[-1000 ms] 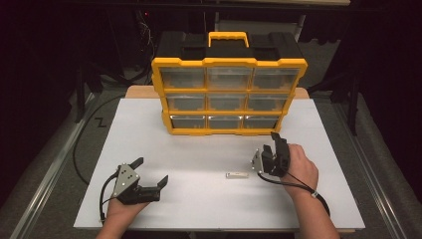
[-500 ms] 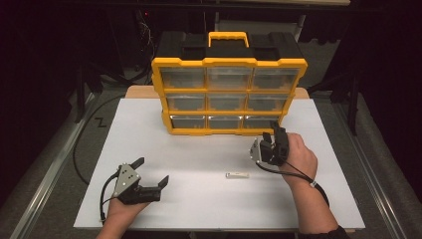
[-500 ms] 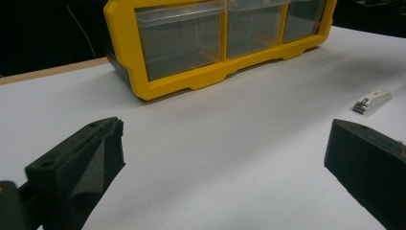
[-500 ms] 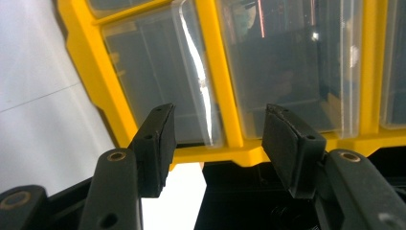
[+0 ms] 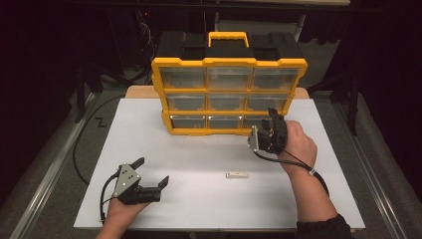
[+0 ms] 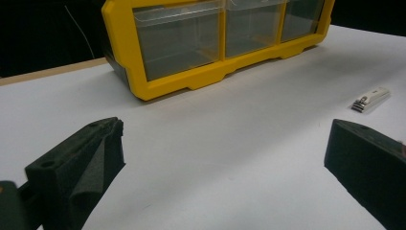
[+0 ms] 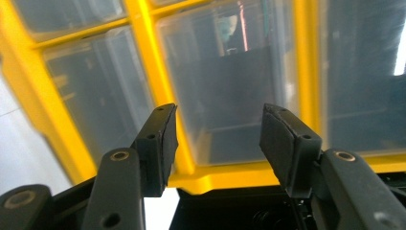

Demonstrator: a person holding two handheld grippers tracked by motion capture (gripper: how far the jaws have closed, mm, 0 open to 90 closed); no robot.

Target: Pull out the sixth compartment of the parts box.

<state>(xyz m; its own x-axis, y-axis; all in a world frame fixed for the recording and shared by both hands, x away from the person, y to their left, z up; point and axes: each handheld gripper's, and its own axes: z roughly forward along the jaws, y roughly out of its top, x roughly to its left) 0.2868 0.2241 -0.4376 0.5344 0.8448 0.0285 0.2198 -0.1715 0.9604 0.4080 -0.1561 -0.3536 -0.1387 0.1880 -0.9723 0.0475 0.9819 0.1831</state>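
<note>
The right claw (image 5: 271, 119), half open with nothing held and its jaws just closing, faces the clear plastic bottom-right drawer (image 7: 249, 100) of the yellow-framed organiser (image 5: 229, 62) on the white tabletop (image 5: 199, 159). The drawer likely slides easily but is slick and thin-walled; grip its front lip.

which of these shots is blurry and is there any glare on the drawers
Right gripper view: the organizer is soft and smeared, with a bright streak on its right drawer. Left gripper view: sharper, the nail clipper crisp, faint sheen on the drawers. High view: evenly lit white table, dark surroundings.
</note>
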